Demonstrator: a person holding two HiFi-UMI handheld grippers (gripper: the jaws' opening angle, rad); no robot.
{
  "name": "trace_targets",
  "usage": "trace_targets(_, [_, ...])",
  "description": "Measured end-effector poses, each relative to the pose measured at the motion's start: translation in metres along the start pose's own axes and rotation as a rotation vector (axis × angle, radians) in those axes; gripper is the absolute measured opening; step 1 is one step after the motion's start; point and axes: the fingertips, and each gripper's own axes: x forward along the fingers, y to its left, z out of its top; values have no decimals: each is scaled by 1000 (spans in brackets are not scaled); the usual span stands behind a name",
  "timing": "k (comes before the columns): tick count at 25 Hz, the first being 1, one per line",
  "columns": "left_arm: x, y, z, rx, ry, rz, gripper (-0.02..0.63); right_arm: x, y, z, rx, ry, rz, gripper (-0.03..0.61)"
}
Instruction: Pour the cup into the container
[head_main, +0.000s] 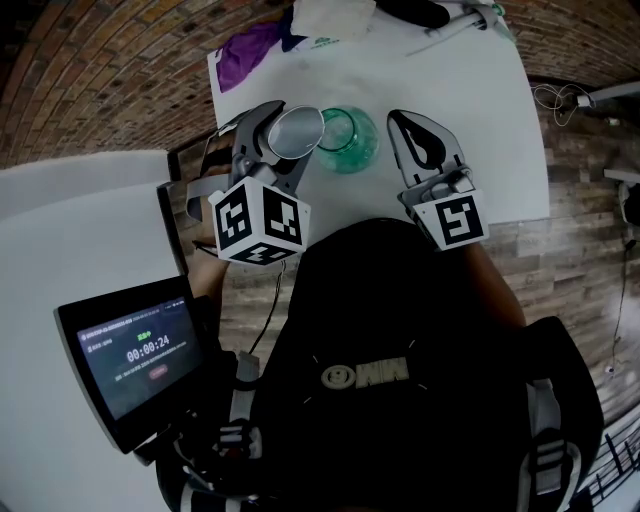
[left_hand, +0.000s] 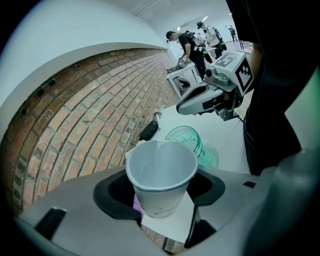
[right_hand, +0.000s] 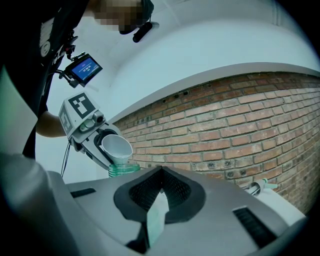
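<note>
Now: paper cup tipped over the green container

The cup (left_hand: 161, 170) is of white paper, a smooth cone shape with a thin rolled rim, and its inner wall shows plain white down to the bottom. A few faint dark specks mark its outer wall near the base. The container (head_main: 352, 142) is a round jar of clear green material with fine ribs around its wide mouth; if it is glass or plastic, I cannot tell. It stands on the white, flat bench (head_main: 480, 120), about midway between the left and right edges and closer to the near edge than to the far one. A purple cloth (head_main: 245, 50) lies crumpled at the far left corner.

The cup is off the bench. It is gripped by the left tongs (head_main: 290, 135), whose black pads press on the lower part of its wall from both sides. It leans with the mouth toward the container, and in the right gripper view its rim hangs just above the jar's mouth.

The left tongs point slanting downward from the near left side, with the marker cube (head_main: 258, 225) toward the person. The right tongs (right_hand: 160, 175) lie level just beside the container at its right, not touching it. Their jaws are closed tip to tip and hold nothing.
</note>
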Motion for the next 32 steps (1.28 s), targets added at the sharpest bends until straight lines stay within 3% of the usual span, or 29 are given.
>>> trace_targets(32, [-2,-3,-1,22,49,-22,291,2,2,0,5,-3,2,5])
